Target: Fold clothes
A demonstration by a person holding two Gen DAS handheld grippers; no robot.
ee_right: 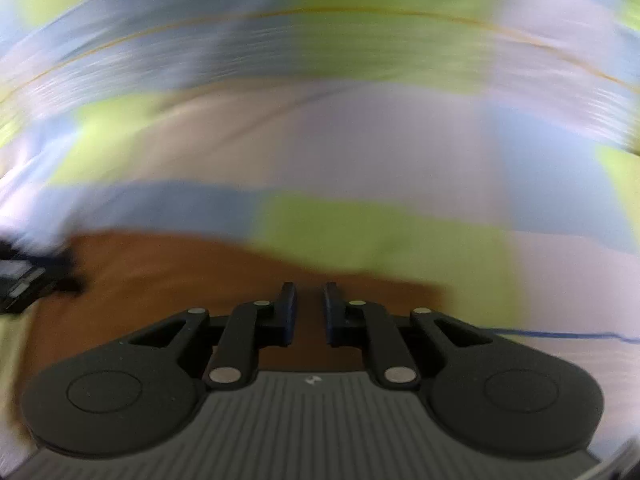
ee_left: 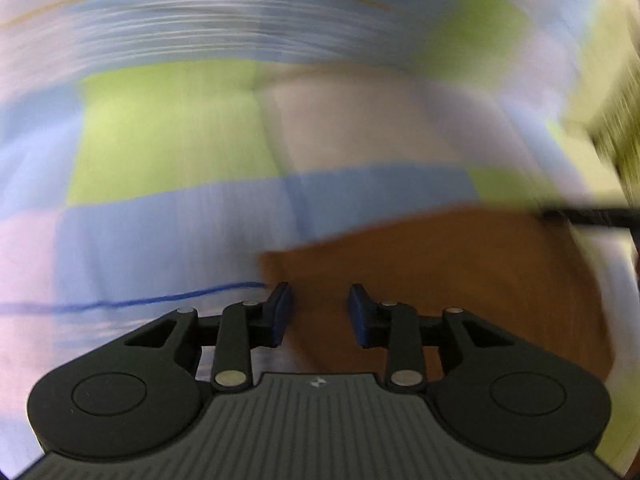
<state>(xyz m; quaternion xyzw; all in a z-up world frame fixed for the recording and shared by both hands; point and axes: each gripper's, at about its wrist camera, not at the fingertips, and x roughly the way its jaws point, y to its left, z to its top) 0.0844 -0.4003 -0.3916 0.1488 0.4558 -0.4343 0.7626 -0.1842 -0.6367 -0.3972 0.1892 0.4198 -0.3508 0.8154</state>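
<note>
A brown garment [ee_left: 440,272] lies on a checked cloth of green, blue and pale squares [ee_left: 172,136]. Both views are smeared by motion blur. My left gripper [ee_left: 319,312] is open and empty, with its tips over the brown garment's left edge. In the right wrist view the brown garment [ee_right: 168,276] lies under my right gripper [ee_right: 310,312], which is open with a narrow gap and holds nothing. The checked cloth [ee_right: 380,148] fills the rest of that view.
A thin blue line [ee_left: 132,302] runs across the cloth at the left; it also shows in the right wrist view [ee_right: 560,335]. A dark rod [ee_left: 592,216] enters from the right edge. A black object [ee_right: 24,280] sits at the left edge.
</note>
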